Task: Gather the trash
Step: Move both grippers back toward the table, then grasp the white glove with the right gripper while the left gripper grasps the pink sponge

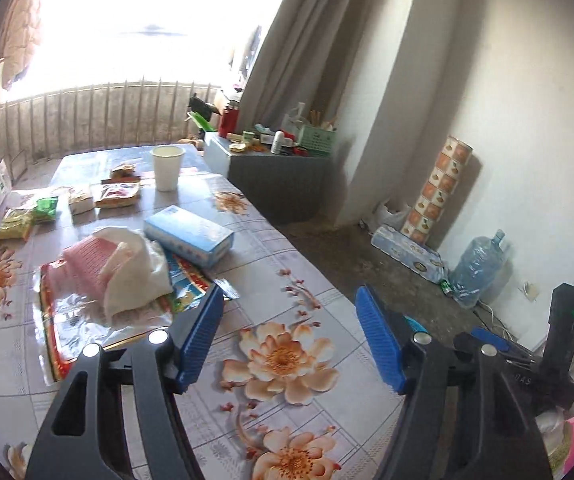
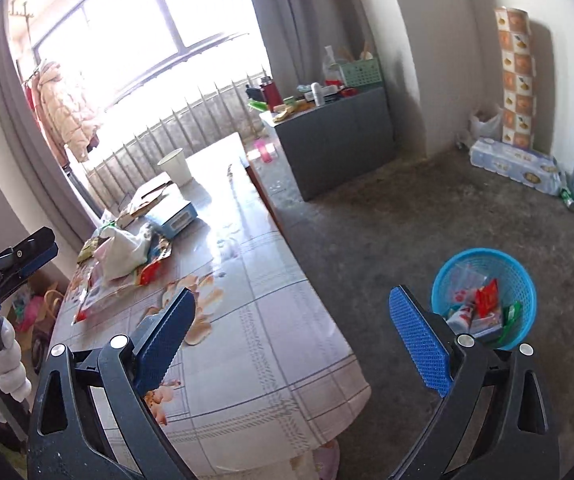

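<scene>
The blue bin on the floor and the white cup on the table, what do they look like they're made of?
The blue bin looks like moulded plastic: its wall is an open mesh with a smooth rim, evenly coloured. The white cup looks like paper, matte with a thin rolled lip, though thin plastic can't be ruled out.

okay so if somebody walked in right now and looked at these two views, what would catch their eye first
Probably the litter heaped on the floral tablecloth: a crumpled white tissue on shiny wrappers, beside a blue box and a paper cup farther back. Next, the blue mesh wastebasket on the floor beside the table, already holding wrappers. Both grippers are open and empty.
</scene>
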### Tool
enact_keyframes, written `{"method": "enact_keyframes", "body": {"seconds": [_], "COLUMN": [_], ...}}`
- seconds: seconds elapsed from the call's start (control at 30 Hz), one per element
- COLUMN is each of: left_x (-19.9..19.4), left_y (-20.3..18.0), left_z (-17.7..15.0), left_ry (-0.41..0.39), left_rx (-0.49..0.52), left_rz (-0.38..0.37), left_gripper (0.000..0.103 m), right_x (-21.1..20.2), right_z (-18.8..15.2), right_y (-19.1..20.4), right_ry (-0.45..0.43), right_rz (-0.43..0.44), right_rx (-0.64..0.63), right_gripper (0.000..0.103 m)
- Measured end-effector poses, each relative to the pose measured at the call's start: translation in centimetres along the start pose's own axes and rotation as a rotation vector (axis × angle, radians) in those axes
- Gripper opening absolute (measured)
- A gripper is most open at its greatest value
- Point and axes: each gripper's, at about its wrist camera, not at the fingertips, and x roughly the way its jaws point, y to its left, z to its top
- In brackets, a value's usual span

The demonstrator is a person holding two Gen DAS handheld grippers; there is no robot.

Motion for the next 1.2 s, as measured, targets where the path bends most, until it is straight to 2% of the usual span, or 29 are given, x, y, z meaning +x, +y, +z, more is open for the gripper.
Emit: {"method": "enact_keyframes", "body": {"seconds": [0.23,0.43,0.7,0.87,1.0,1.2], "left_x": [-4.1,-5.1,-4.4,-3.3,-1.9,2.1], "left_y": [5.8,9.1,11.2,12.5,15.4,20.2], "left_z": [-1.7,-2.2,-2.5,-1.4,0.4,2.5], "left_ry": [-0.063,-0.078,-0.065,-0.058,-0.040,0.051], "left_rx": [-0.106,-0.140,-0.155,-0.169,-0.268,-0.436], "left_rz": [0.153,0.218,0.217,0.211,0.195,0.123], "left_gripper": [0.089,0.095,0.097,0.097,0.097,0.097], "right_x": [1.2,2.1,2.9,3.9,5.3,10.5], "right_z": [-0.1,-0.1,-0.2,0.6,2.0,5.0], "right_y": [5.6,9.8,12.3,13.9,15.6,19.3], "right_ry": [0.052,0.090,0.147,0.165,0.180,0.261], "right_rz": [0.101,0.181,0.210,0.234,0.323,0.467], "right_rx": [-0.096,-0.169,-0.215,-0.231,-0.234,-0.175], "right_gripper": [0.094,0.094,0.094,0.094,0.094,0.088]}}
